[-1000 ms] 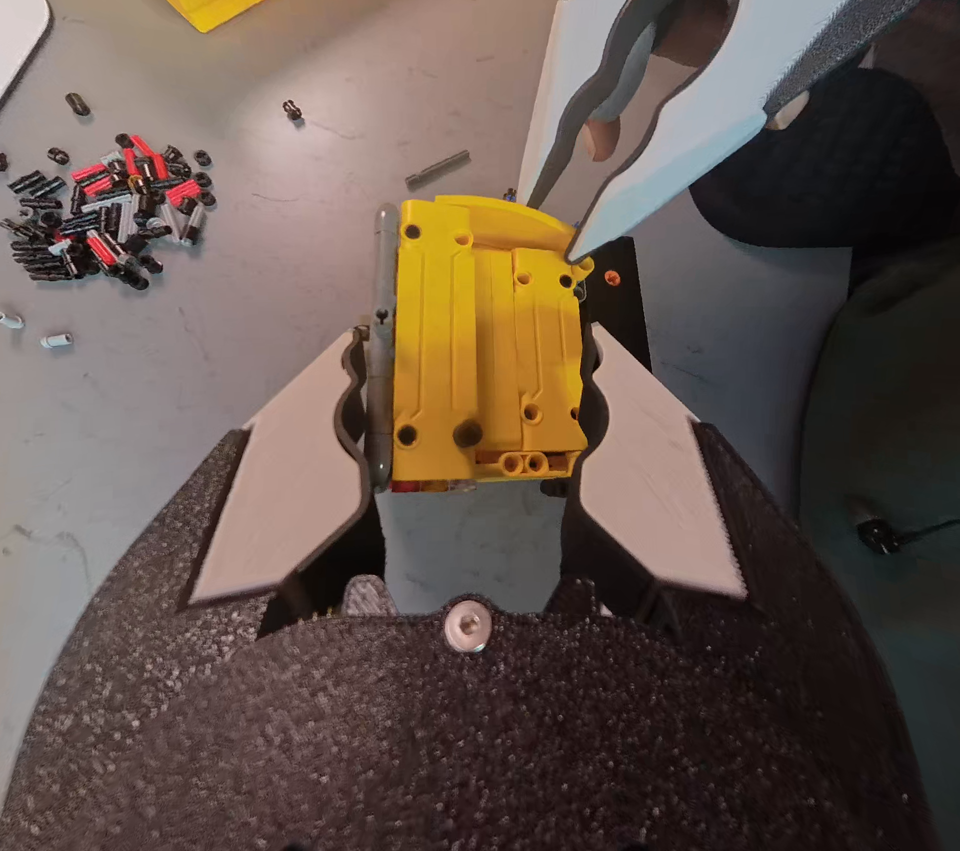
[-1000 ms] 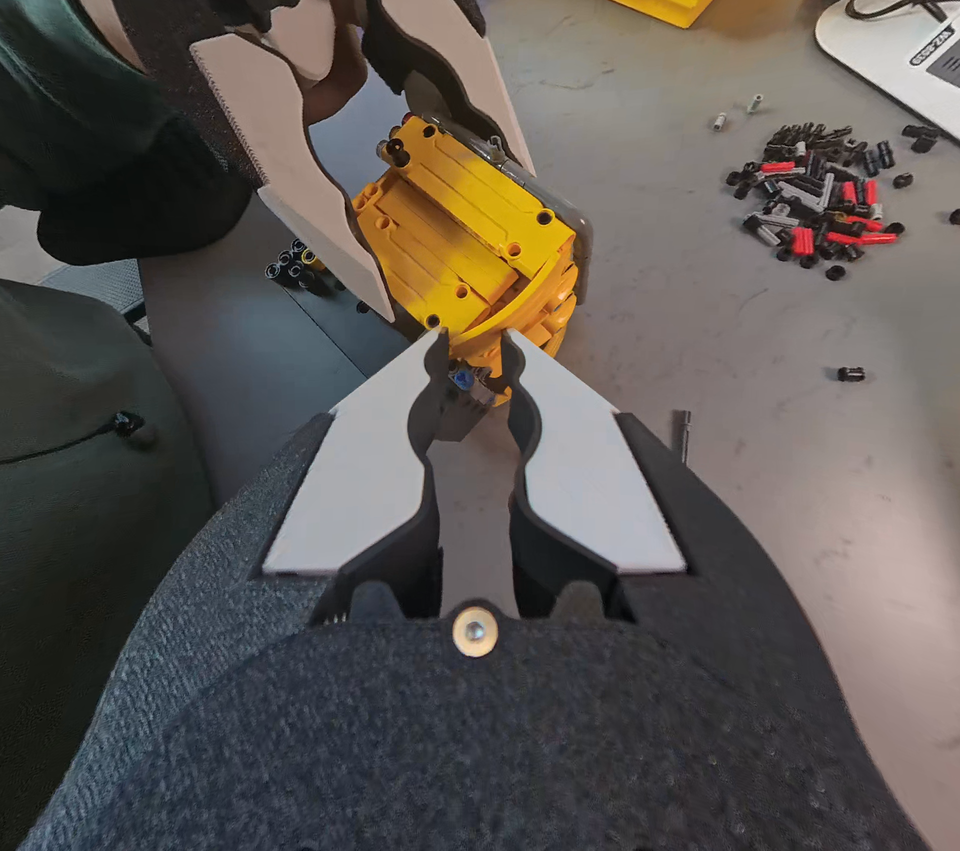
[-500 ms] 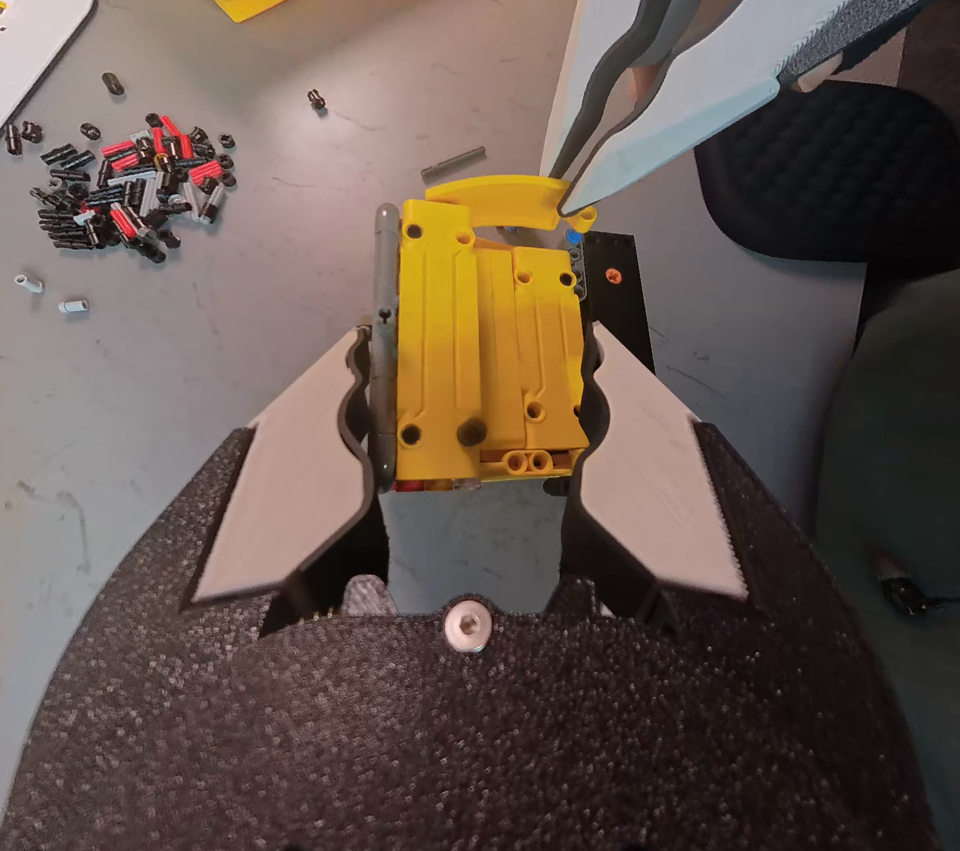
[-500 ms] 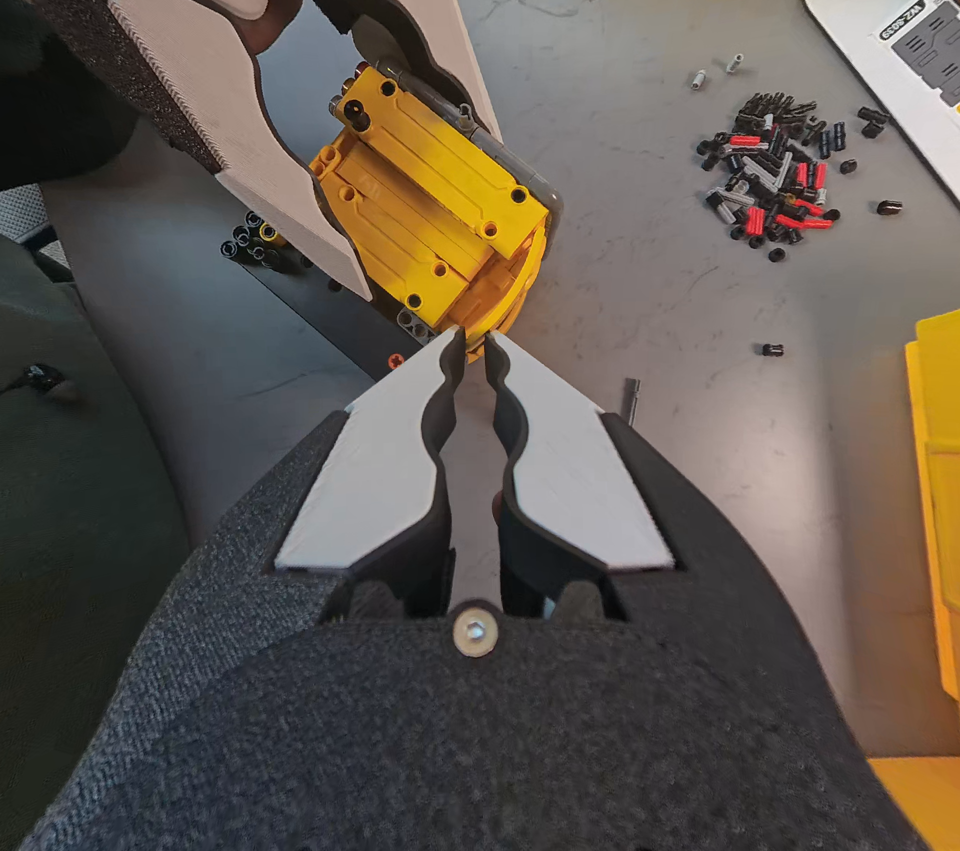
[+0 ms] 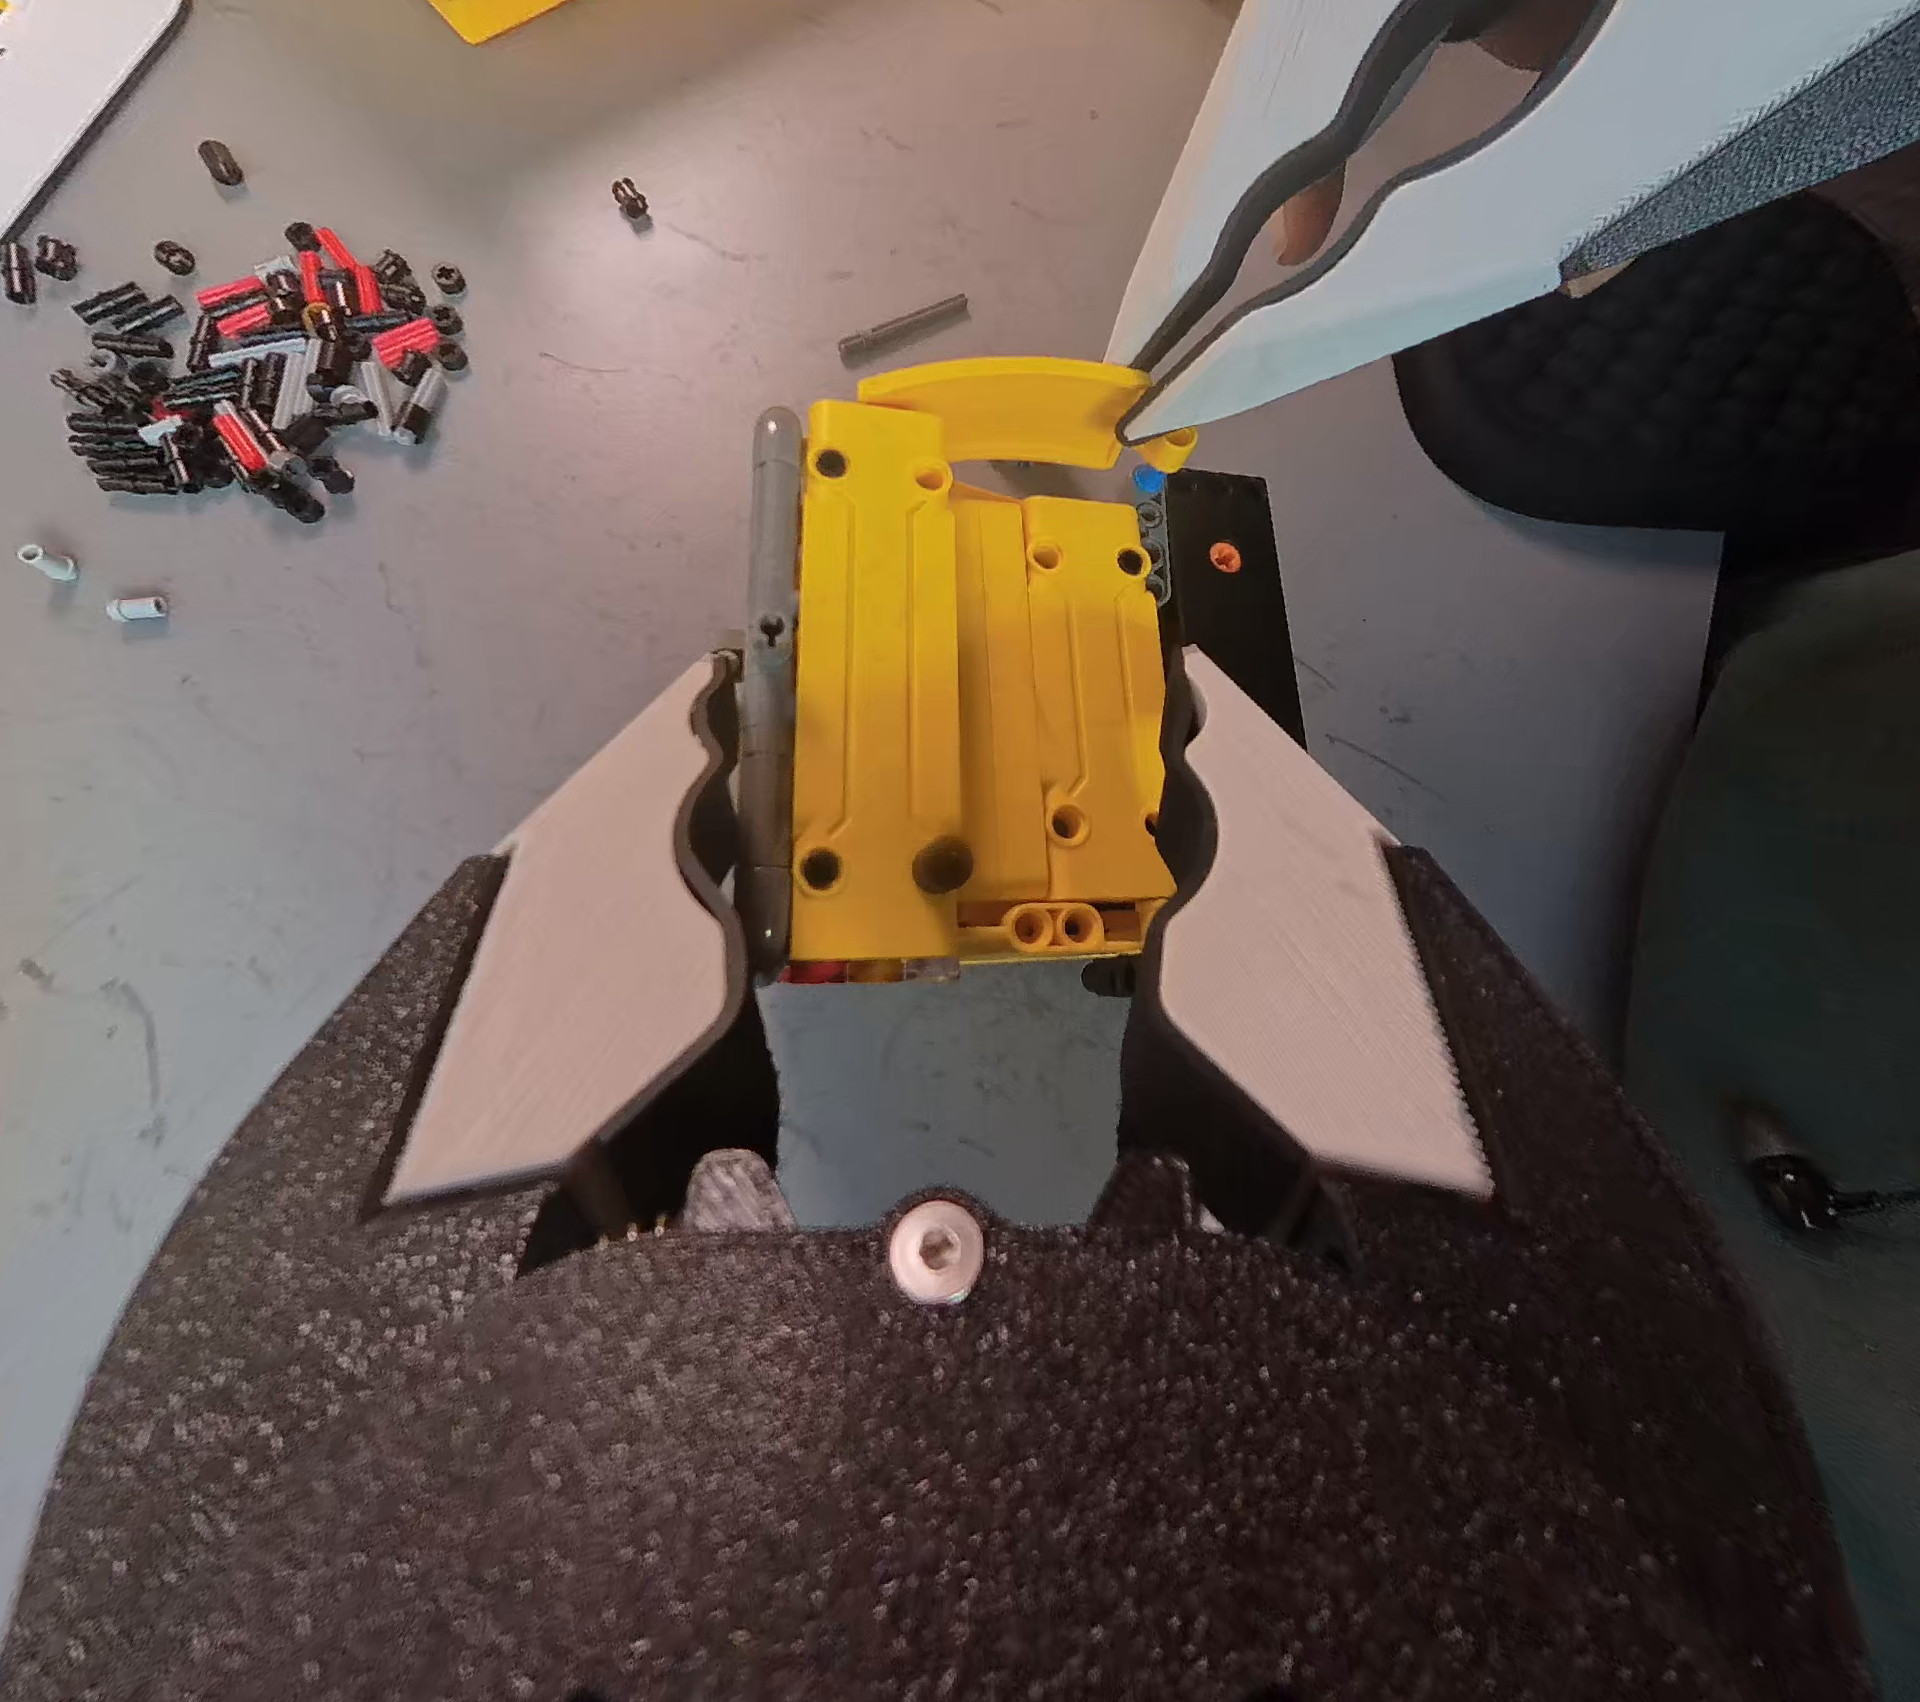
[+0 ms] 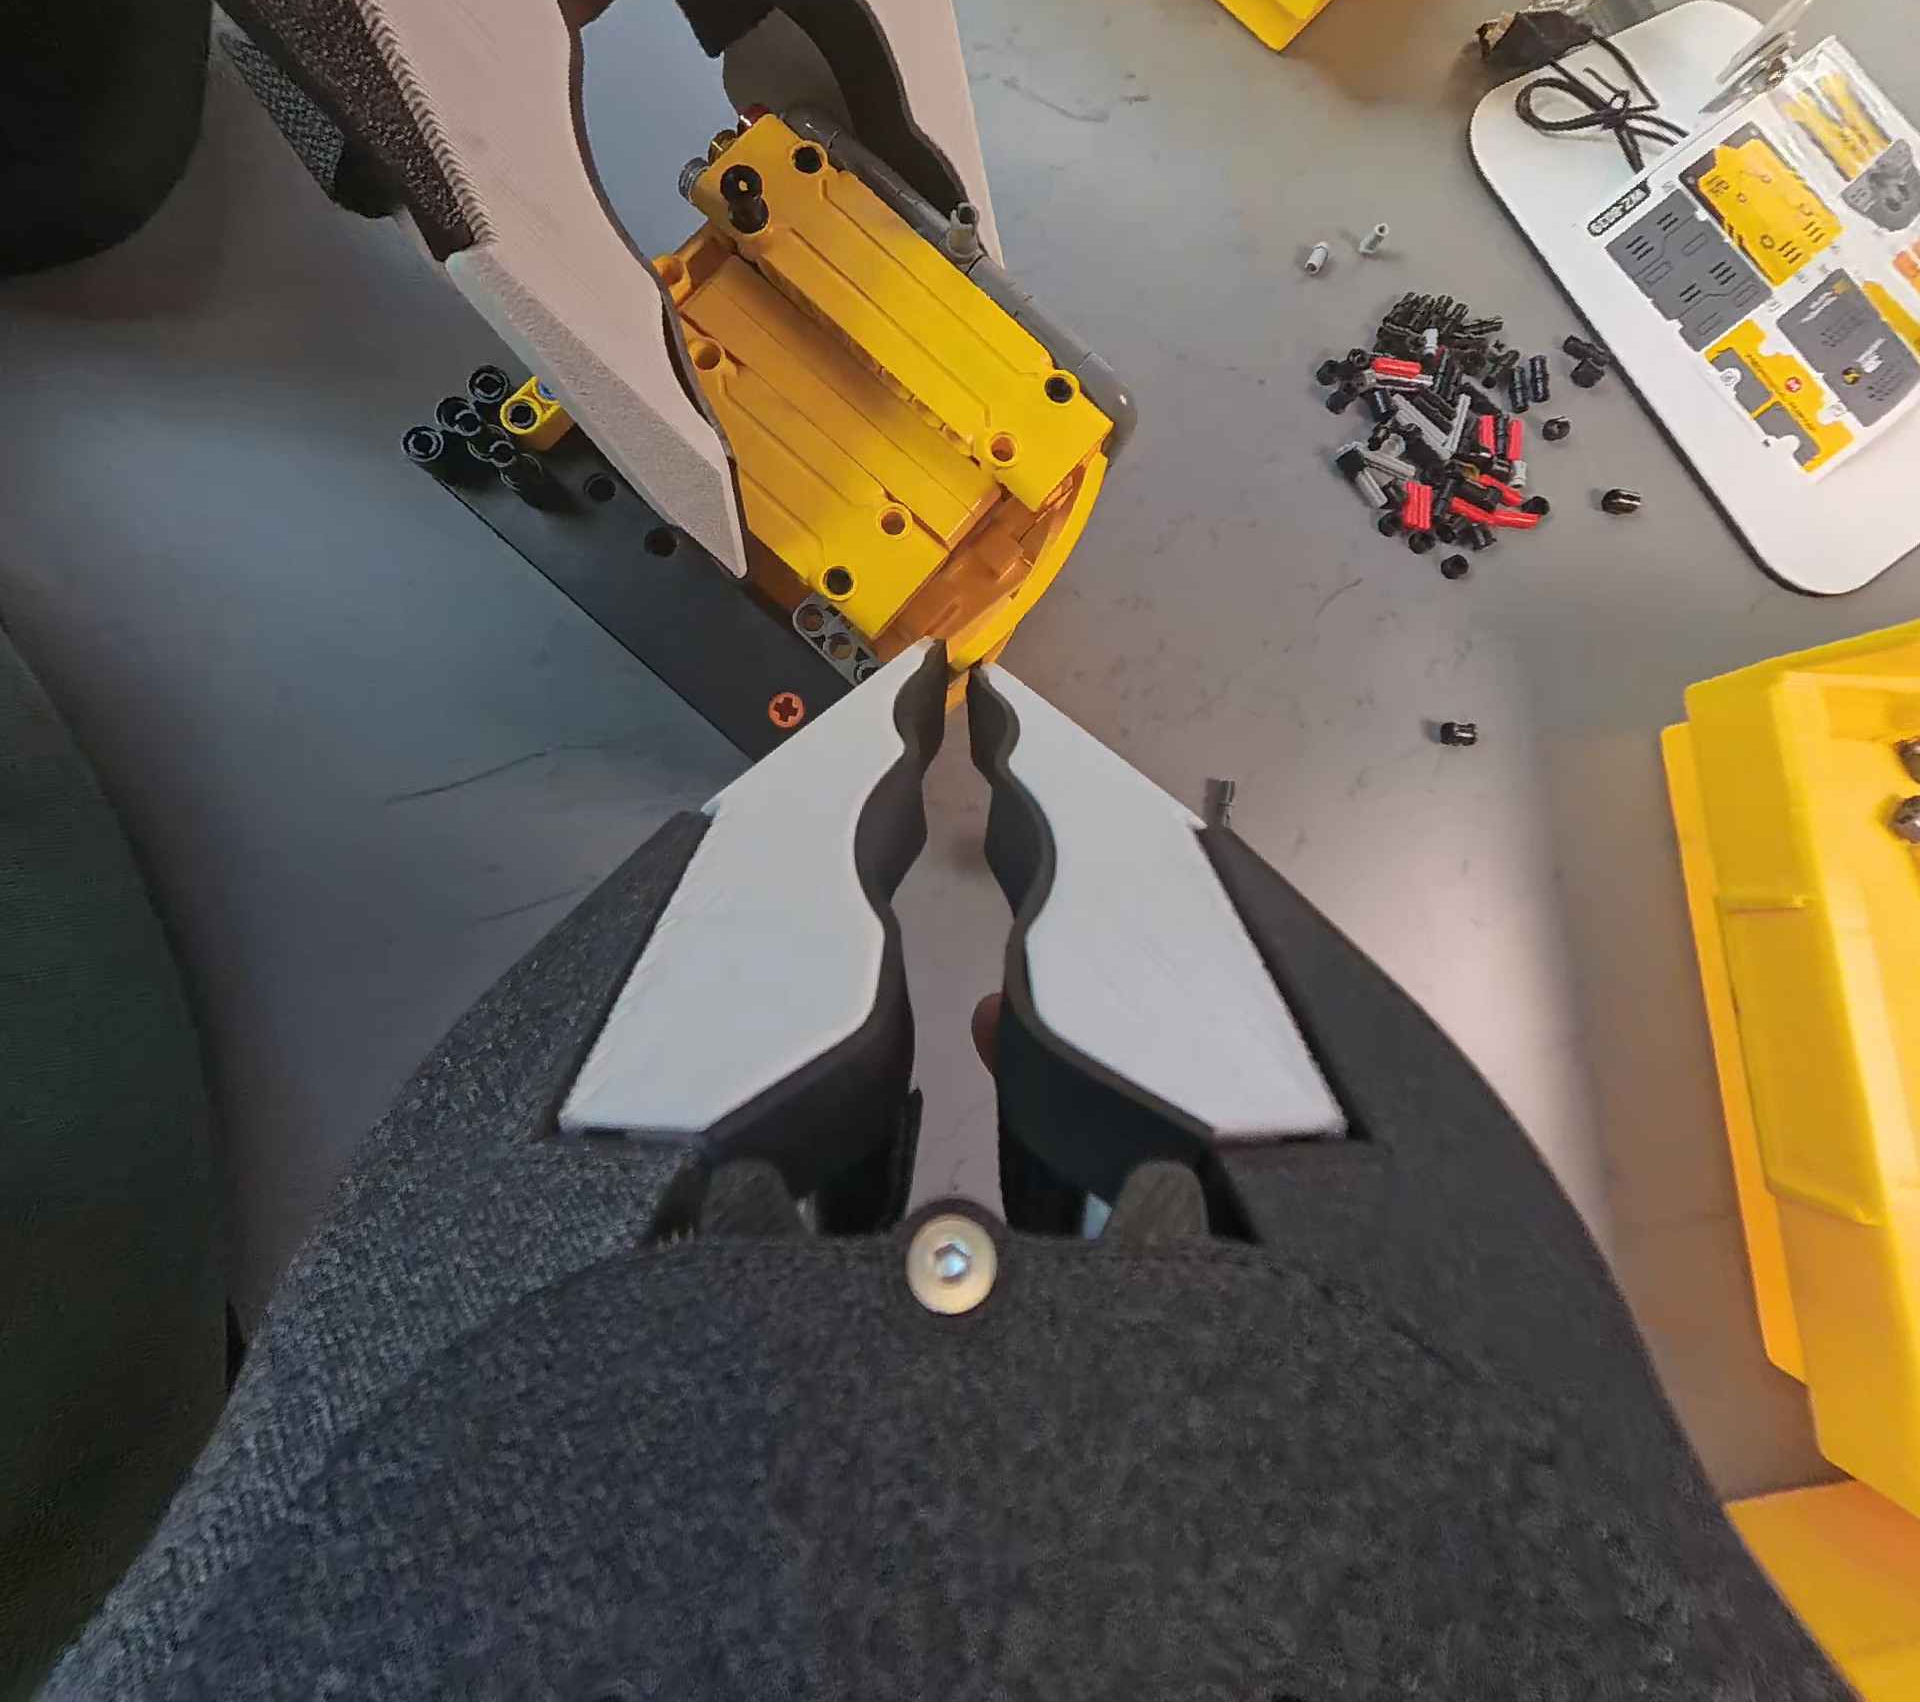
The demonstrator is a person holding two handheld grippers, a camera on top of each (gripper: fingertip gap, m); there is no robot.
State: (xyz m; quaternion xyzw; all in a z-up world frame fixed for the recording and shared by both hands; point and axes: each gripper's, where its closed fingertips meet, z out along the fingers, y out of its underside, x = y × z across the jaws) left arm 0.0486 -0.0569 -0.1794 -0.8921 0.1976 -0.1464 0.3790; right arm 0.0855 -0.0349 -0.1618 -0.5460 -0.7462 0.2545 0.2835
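Yellow brick block [image 5: 977, 696]: held off table [image 5: 520, 769], near its front edge, clamped across sides in your left tongs [image 5: 961, 805]. Rigid, light, snap-fit; likely separates under twisting.
Curved yellow panel [image 5: 997, 416]: thin, pinched at end by your right tongs [image 6: 954, 665], closed on it.

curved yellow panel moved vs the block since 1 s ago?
Yes. The curved yellow panel, pinched by the right tongs, has lifted off the yellow block's far end.

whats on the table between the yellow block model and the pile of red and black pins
In the left wrist view the grey table between the yellow block model and the pin pile is bare.
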